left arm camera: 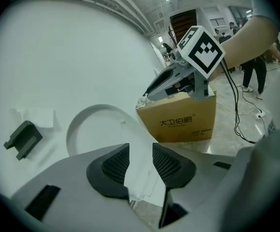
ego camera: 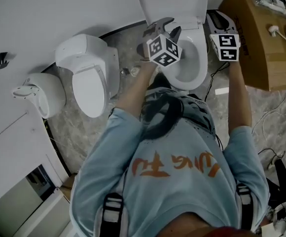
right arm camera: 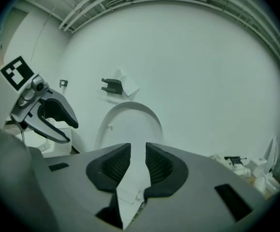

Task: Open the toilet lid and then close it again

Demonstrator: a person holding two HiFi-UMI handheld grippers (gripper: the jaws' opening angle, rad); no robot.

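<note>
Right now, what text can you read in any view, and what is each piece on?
"大卫伯爵": front of the cardboard box; the smaller lines beneath it are too small to read.
Orange print on the person's shirt: upside down in the head view, cannot be read with confidence.

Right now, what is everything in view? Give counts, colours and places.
toilet with raised lid: one, white, top centre, against the wall
toilet with closed lid: one, white, left of the first
smaller fixture: one, white, far left
cardboard box: one, brown, right of the open toilet
bracket: one, black, on the wall
cables: several, white and black, floor at right
shirt: one, light blue, on the person
left gripper: one, grey, open, empty
right gripper: one, grey, open, empty
</note>
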